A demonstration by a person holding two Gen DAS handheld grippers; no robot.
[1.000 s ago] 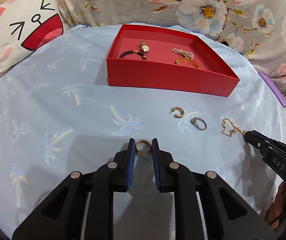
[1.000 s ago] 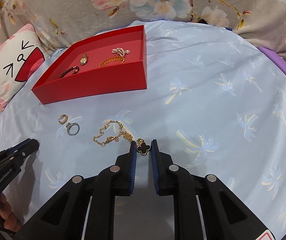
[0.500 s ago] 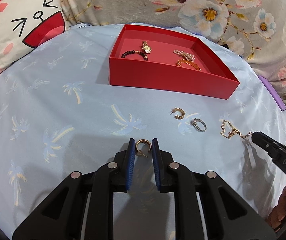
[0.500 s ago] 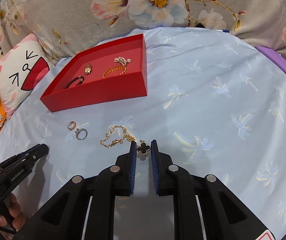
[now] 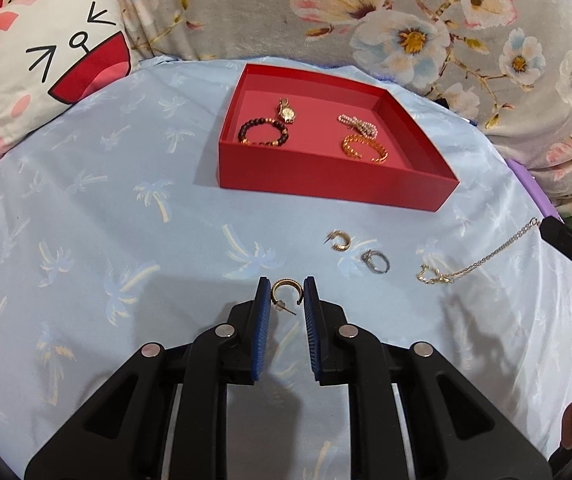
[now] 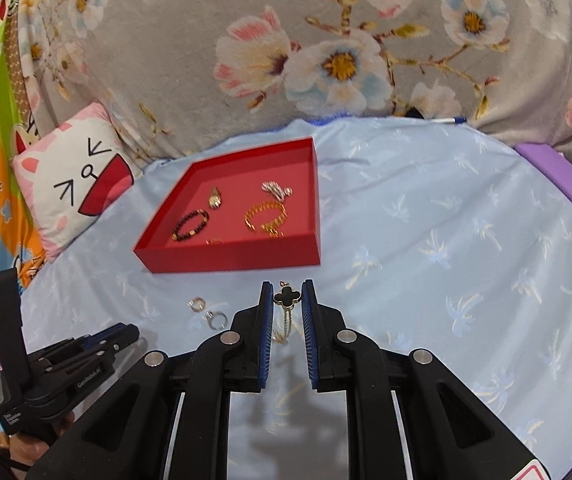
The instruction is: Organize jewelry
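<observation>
The left gripper (image 5: 285, 295) pinches a gold hoop earring (image 5: 284, 289) between its two blue pads, right at the tips. The hoop's thin post pokes back toward the camera. Under the fingers lies a light blue cloth with palm trees (image 5: 86, 216).

A bit past the left fingertips and off to the right, a second gold hoop earring (image 5: 338, 240) lies on the cloth. Just beside it, further right, is a silver ring (image 5: 375, 261).

The right gripper (image 6: 287, 297) pinches a black clover charm (image 6: 286, 297) between its blue pads. A thin gold chain (image 6: 286, 322) hangs down from the charm between the fingers. In the left view the chain (image 5: 481, 258) runs from the right gripper's tip down to the cloth, where its far end lies in a small heap.

Further on, straight ahead of both pairs of fingers, sits a red box (image 5: 325, 178) with low walls. Inside it, on the left, are a dark bead bracelet (image 5: 262, 133) and a small gold watch (image 5: 286, 111) just behind it. On the right are a gold chain bracelet (image 5: 364, 148) and a pearl piece (image 5: 359, 124) behind that.

Far off to the left of the fingers is a pillow with a cat face (image 5: 54, 56). Behind everything is a gray blanket with big flowers (image 6: 325, 60). Far to the right of the right fingers lies a flat purple thing (image 6: 557, 178) on the edge of the cloth.
</observation>
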